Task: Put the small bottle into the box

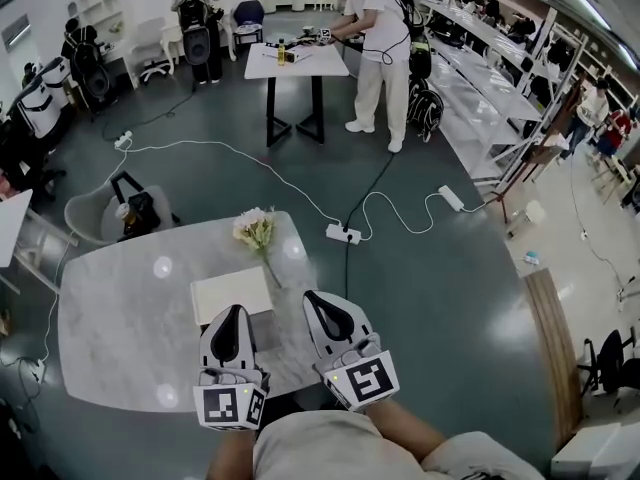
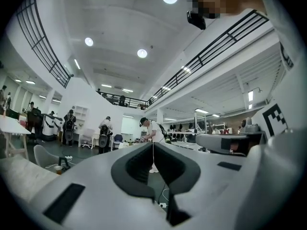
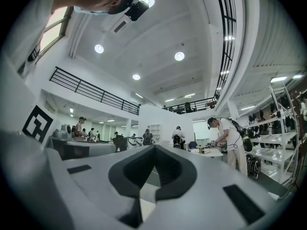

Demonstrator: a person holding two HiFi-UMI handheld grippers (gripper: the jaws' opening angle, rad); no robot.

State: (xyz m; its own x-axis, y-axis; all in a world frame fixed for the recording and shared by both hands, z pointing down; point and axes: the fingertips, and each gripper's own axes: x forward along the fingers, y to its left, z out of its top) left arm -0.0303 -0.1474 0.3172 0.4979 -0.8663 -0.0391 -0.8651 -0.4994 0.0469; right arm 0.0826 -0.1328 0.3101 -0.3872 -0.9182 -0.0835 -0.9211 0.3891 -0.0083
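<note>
Closest in, both grippers are held up in front of the person's body, above the near edge of the table (image 1: 120,318). The left gripper (image 1: 236,316) has its jaws pressed together with nothing between them, and its own view shows the tips meeting (image 2: 153,143). The right gripper (image 1: 322,303) is the same: jaws pressed together, holding nothing (image 3: 154,147). Both gripper views look out level across the hall, not down at the tabletop.

Just past the left gripper's tips lies the box (image 1: 225,290) – white and flat, on the marble top, with its near edge hidden behind that gripper. I cannot tell from any view where the bottle is. By the box's far right corner is a stem of pale flowers (image 1: 255,230), near the table's far edge.

Beyond the table, a power strip (image 1: 342,233) sits on the grey floor among white cables, and a chair (image 1: 95,213) stands to the left. Farther off – across the hall – a person (image 1: 375,38) in white stands at a second table (image 1: 295,63).
</note>
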